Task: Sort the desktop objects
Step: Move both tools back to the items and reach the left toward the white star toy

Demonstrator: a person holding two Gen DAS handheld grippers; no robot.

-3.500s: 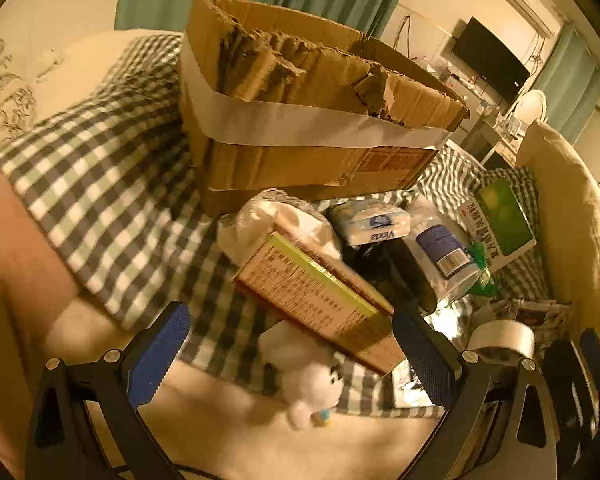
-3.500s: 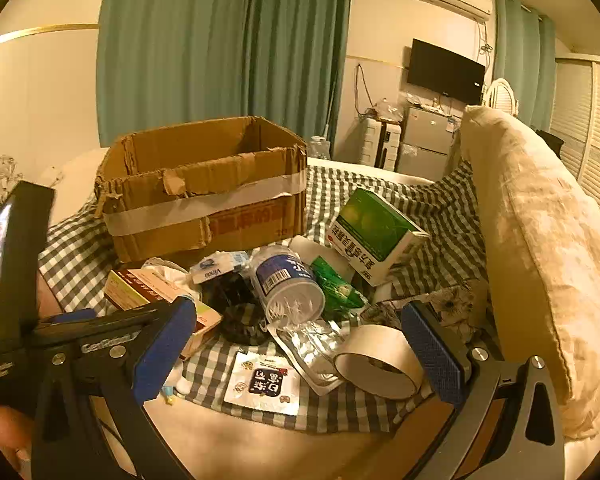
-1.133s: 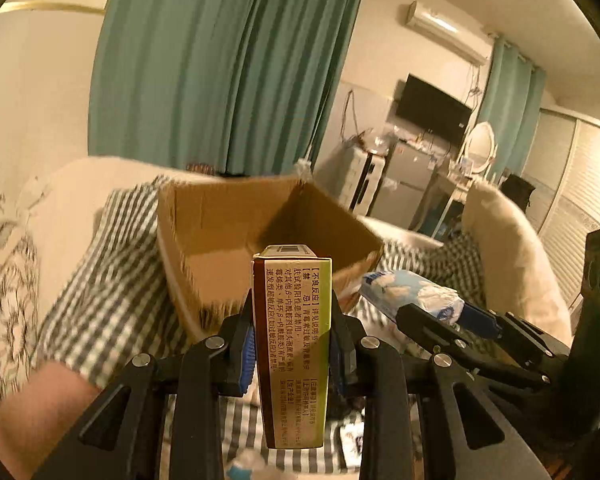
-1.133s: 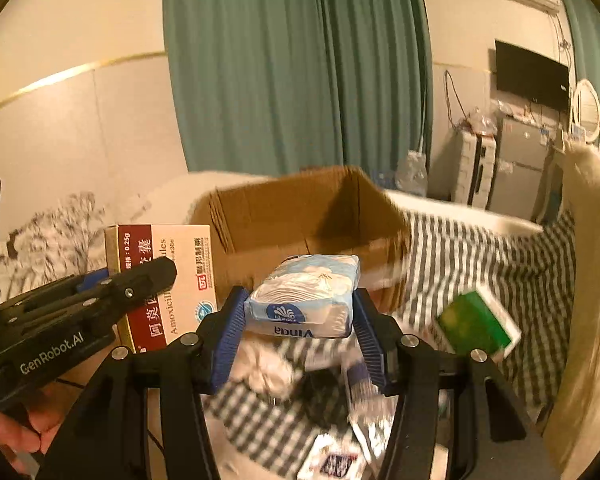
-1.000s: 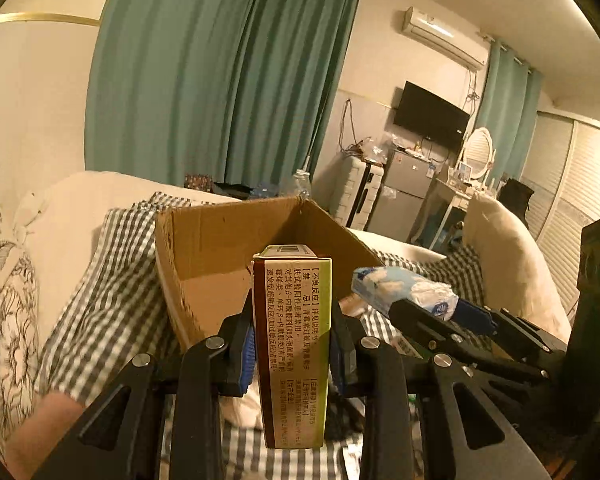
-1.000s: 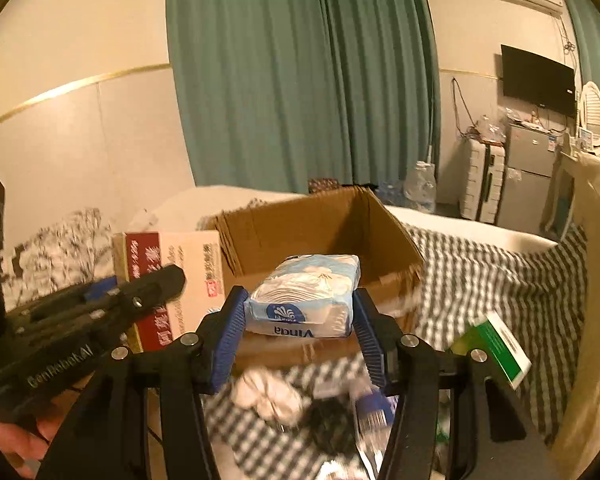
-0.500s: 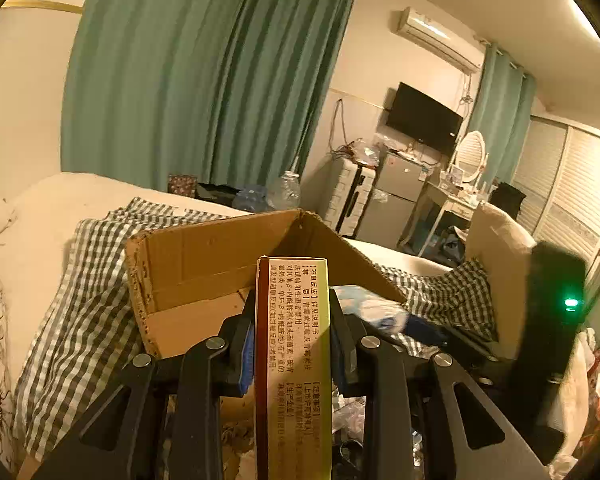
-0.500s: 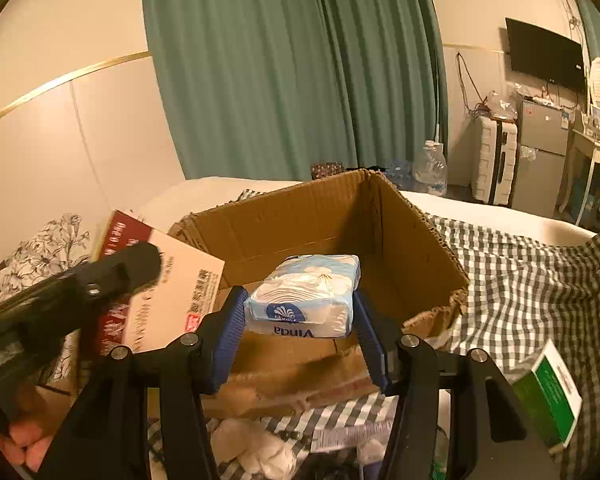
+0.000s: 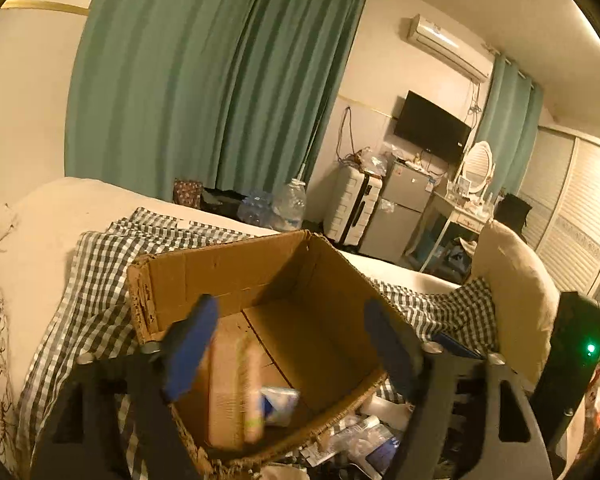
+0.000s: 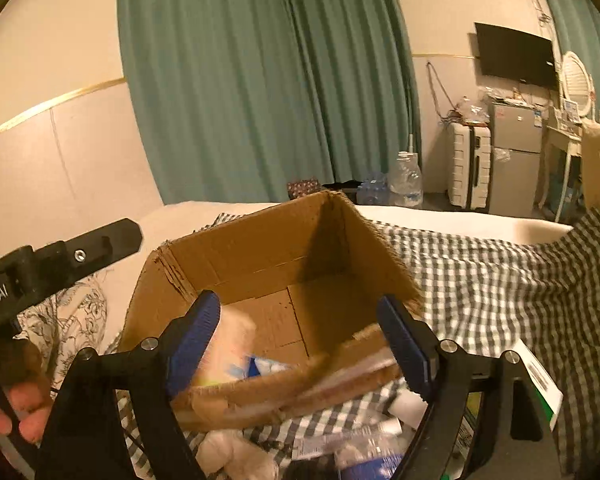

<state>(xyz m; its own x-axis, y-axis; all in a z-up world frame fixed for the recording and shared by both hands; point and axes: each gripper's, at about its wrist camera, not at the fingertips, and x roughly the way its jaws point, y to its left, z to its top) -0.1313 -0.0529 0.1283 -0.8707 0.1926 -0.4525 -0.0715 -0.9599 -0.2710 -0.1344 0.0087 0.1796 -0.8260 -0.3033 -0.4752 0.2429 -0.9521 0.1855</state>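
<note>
An open cardboard box (image 9: 260, 276) (image 10: 268, 252) stands on a checked cloth on the bed. Inside it, blurred, a medicine box (image 9: 230, 392) (image 10: 230, 344) stands near the front wall, with a blue-and-white tissue pack (image 9: 278, 398) (image 10: 260, 364) beside it. My left gripper (image 9: 290, 356) hangs over the box's front edge; its jaws are opening and nothing is between them. My right gripper (image 10: 300, 344) hangs over the same edge; its jaws are opening too and hold nothing. The left gripper's body (image 10: 60, 260) shows at the left of the right wrist view.
Loose items lie on the checked cloth (image 10: 500, 280) in front of the box: a green-and-white carton (image 10: 540, 384), white wrappers (image 10: 236, 452) and packets (image 9: 364, 436). A cream pillow (image 9: 512, 292) stands at the right. A person's hand (image 10: 16, 404) holds the left gripper.
Both grippers opened above the cardboard box. The medicine box left the left gripper and the tissue pack left the right one; both now sit inside the box.
</note>
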